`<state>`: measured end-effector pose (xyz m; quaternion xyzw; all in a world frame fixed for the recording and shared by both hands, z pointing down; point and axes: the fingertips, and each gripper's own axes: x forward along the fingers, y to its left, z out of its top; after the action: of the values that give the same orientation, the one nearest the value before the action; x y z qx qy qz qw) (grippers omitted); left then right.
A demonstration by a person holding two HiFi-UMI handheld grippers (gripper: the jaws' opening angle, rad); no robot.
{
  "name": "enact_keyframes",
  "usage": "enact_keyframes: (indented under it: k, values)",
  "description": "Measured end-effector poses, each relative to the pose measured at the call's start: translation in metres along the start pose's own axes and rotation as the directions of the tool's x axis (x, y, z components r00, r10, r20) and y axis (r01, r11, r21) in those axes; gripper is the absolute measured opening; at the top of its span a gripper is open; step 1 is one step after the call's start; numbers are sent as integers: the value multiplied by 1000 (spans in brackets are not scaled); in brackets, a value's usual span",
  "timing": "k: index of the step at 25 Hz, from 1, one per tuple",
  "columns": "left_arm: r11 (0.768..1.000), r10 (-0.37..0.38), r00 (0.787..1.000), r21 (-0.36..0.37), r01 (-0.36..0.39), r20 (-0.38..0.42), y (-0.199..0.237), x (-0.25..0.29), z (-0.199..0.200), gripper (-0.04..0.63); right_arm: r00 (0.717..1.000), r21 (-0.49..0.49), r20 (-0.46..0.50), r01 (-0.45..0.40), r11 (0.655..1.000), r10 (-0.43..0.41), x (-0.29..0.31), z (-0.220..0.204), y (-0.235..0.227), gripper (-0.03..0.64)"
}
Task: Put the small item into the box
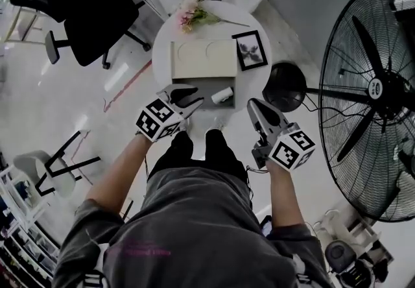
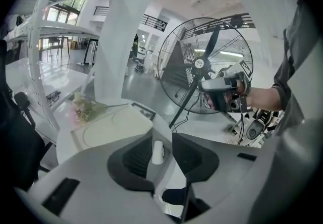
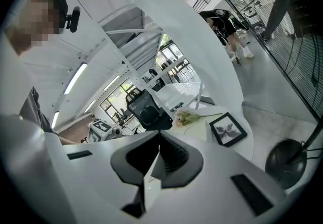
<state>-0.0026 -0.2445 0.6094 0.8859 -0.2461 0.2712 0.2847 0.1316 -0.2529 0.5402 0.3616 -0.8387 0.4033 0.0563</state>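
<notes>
At the near edge of the round white worktop (image 1: 165, 34), the cream-lidded box (image 1: 203, 60) lies open, its grey tray towards the person. The left claw (image 1: 194, 98) hovers over that edge, jaws apart and gripping nothing. Beside it, the right claw (image 1: 254, 106) is closed and empty. The small white item (image 1: 222, 95) lies in the grey tray near its right end — so the placing looks done, with perhaps only the lid left to close.

Bright even daylight, fisheye-warped edges, dark vignetted corners
</notes>
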Motion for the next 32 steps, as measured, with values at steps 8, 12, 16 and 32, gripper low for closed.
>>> enact_keyframes:
  k: [8, 12, 16, 32]
  values:
    - [999, -1, 992, 41, -4, 126, -9, -56, 30, 89, 999, -49, 44, 1, 999, 1, 2, 12, 40, 23]
    - [998, -14, 984, 63, 3, 179, -16, -81, 42, 67, 998, -83, 60, 1, 997, 4, 3, 17, 60, 23]
    - [996, -17, 975, 86, -2, 221, -21, -100, 51, 51, 997, -111, 80, 7, 994, 2, 2, 21, 75, 23]
    - [991, -57, 950, 135, 15, 307, -42, -159, 63, 17, 992, -190, 123, 22, 981, 1, -2, 20, 123, 23]
